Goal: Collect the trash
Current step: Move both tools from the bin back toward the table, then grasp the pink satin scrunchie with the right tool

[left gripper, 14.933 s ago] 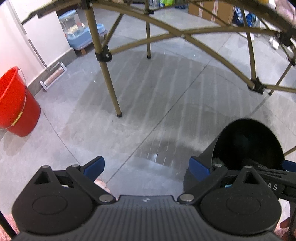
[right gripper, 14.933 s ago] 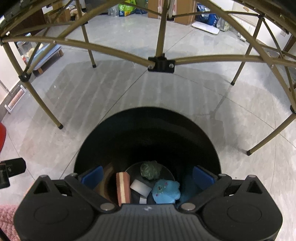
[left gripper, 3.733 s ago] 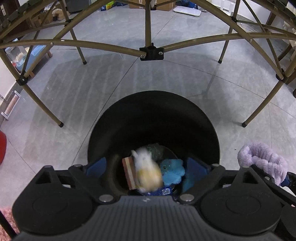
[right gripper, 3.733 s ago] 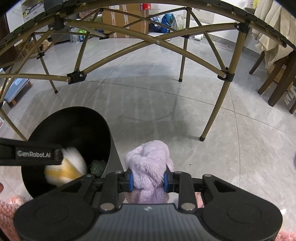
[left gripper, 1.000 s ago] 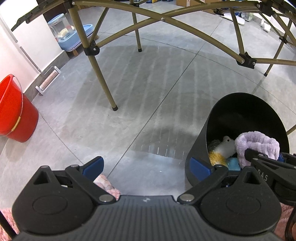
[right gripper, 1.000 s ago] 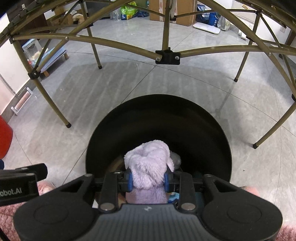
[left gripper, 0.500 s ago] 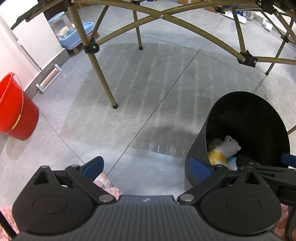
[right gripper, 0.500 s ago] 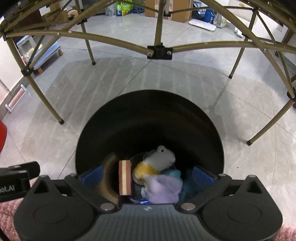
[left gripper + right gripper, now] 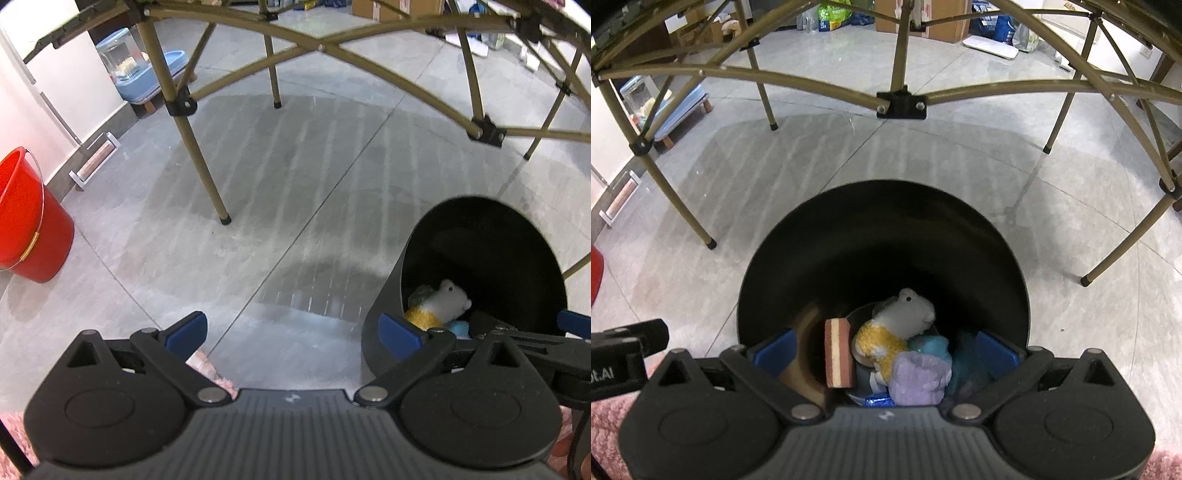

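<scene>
Right tool (image 9: 884,352), jaws apart and empty above the round black plastic bin (image 9: 882,206), should lift straight clear, not snagging the fuzzy lilac plush (image 9: 919,376) inside.

Grey tile floor (image 9: 295,192): black bin (image 9: 882,236), red bucket (image 9: 26,221), table legs (image 9: 199,162), pink rug (image 9: 609,410).

Home interior, tiled floor (image 9: 295,155), folding table legs (image 9: 199,173), red bucket (image 9: 26,229), cardboard boxes (image 9: 923,18)
</scene>
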